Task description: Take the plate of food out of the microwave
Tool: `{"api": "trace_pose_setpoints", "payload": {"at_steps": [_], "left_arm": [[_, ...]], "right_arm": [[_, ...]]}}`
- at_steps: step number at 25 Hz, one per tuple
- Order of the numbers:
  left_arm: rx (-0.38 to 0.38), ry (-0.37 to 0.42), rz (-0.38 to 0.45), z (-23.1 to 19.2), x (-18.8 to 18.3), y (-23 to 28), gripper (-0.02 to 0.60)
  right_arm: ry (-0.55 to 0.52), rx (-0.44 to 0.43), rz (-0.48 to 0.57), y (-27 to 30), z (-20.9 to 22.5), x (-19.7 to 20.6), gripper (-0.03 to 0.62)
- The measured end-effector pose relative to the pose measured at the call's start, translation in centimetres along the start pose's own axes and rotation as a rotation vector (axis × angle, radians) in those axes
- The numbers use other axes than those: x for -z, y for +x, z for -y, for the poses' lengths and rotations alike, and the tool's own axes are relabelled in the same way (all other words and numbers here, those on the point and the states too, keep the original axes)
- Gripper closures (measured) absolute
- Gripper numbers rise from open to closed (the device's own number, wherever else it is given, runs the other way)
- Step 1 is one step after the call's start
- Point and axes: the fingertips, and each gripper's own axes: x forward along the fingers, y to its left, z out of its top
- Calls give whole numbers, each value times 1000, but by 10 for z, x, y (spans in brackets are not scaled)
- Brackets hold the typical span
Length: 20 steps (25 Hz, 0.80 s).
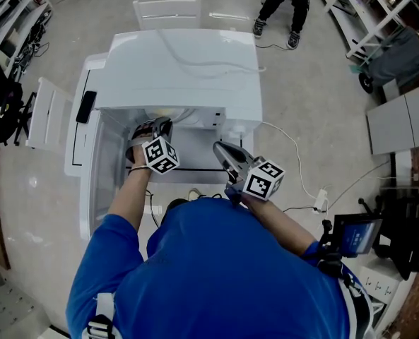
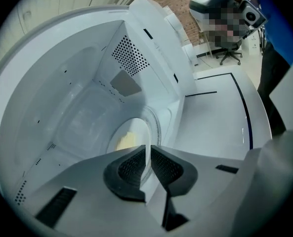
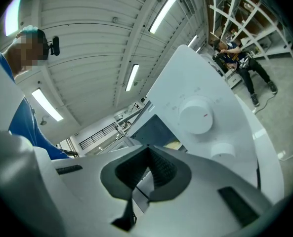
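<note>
The white microwave (image 1: 181, 62) stands with its door (image 1: 78, 140) swung open to the left. My left gripper (image 1: 156, 129) reaches into the cavity. In the left gripper view a white plate (image 2: 131, 132) carrying yellow food (image 2: 126, 141) rests on the cavity floor. The left gripper (image 2: 147, 162) is shut on the plate's near rim. My right gripper (image 1: 220, 148) hangs in front of the microwave's right side, shut and holding nothing. In the right gripper view the right gripper (image 3: 147, 154) points up at the control panel's upper knob (image 3: 195, 115).
A white cable (image 1: 294, 161) runs from the microwave to a power strip (image 1: 321, 200) on the floor at right. A white chair (image 1: 168, 11) stands behind the microwave. A person (image 1: 283, 2) sits further back. Shelving lines both far corners.
</note>
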Motion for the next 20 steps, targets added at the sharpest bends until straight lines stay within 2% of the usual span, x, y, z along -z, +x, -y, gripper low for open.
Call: {"api": "trace_pose_setpoints", "payload": {"at_steps": [20], "left_arm": [[-8, 4, 4, 16, 4, -18, 540]], "right_arm": [[8, -20, -22, 1, -7, 14, 603]]}}
